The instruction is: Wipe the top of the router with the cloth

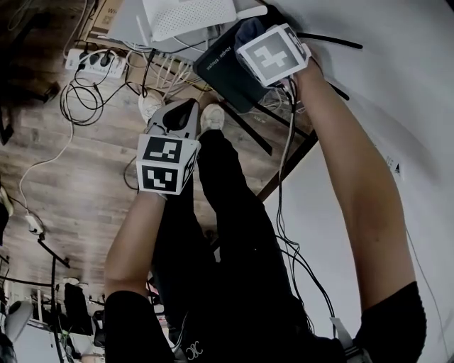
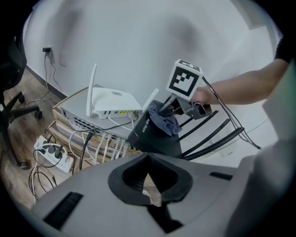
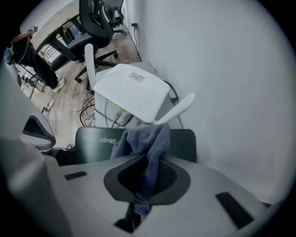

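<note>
wooden flooring (image 1: 92,184) strewn with cables meets a white wall (image 1: 397,85) in the head view, where a person reaches the right gripper (image 1: 259,37) out to a black router (image 1: 223,67) on the floor by the wall. a dark cloth (image 1: 247,31) bunches at its tip. the left gripper (image 1: 179,117) hangs lower, apart from the router and over the person's shoes. a white router (image 1: 188,15) lies beyond.

left gripper view: the left gripper (image 2: 148,159) has its jaws drawn together on nothing. ahead, the right gripper (image 2: 187,107) presses the cloth (image 2: 165,121) onto the black router (image 2: 152,138), beside the white router (image 2: 111,101) on a stack of network gear (image 2: 78,119).

right gripper view: the right gripper (image 3: 148,159) is clamped on the cloth (image 3: 149,141), whose free end drapes onto the top of the black router (image 3: 97,141), with the white router (image 3: 132,92) just behind.

by appearances the wipe is at an early or middle stage: cloth and top are in contact near one edge, and most of the top looks left to cover.
</note>
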